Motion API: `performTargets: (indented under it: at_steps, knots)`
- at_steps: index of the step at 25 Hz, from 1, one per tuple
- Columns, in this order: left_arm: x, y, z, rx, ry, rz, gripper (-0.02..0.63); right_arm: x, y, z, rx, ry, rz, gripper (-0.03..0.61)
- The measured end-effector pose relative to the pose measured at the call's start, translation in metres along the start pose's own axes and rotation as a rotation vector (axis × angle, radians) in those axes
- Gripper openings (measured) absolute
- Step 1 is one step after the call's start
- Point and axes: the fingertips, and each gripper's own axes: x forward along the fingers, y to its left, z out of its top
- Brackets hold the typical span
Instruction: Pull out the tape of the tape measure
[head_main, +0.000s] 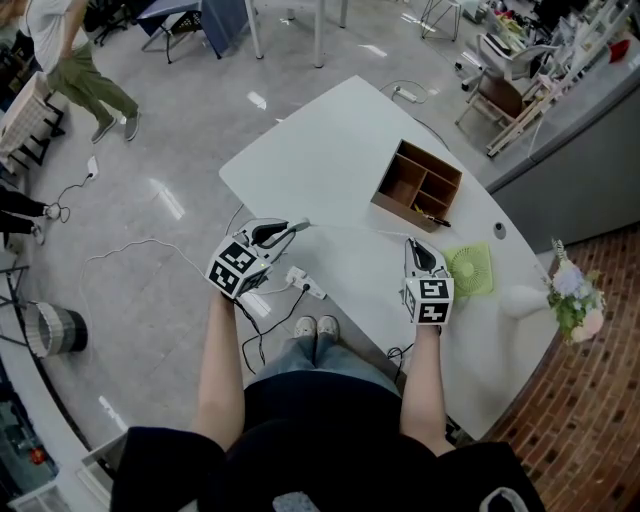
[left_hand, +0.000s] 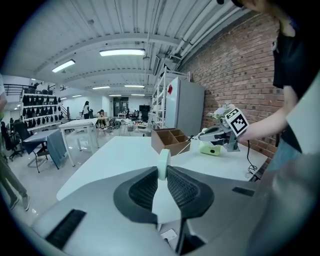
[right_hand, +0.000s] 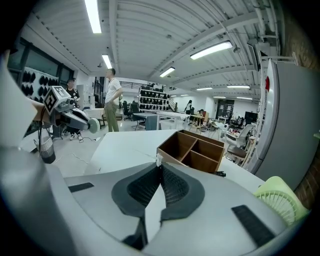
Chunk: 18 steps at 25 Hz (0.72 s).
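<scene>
My left gripper is shut on a small round pale green tape measure, which stands on edge between the pads above the white table. A thin pale tape runs from it across to my right gripper. The right jaws are shut on the tape's end, a small white tab that pokes out at their tips. In the left gripper view the tape leads toward the right gripper. In the right gripper view the left gripper shows at far left with the tape measure at its tip.
A wooden divided box holding a dark pen stands on the table beyond the grippers. A green desk fan lies right of the right gripper, a vase of flowers further right. A power strip hangs at the table's near edge.
</scene>
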Motion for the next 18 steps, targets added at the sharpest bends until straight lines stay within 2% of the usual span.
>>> performTargets:
  at_steps: [9,18]
  knots:
    - [0.003,-0.002,0.003,0.015,0.001,-0.016,0.071,0.0,0.005,0.003,0.004,-0.005,0.002,0.003]
    - [0.01,-0.006,0.002,0.027,0.007,-0.045,0.072,0.006,0.026,0.009,-0.024,-0.015,0.042,0.005]
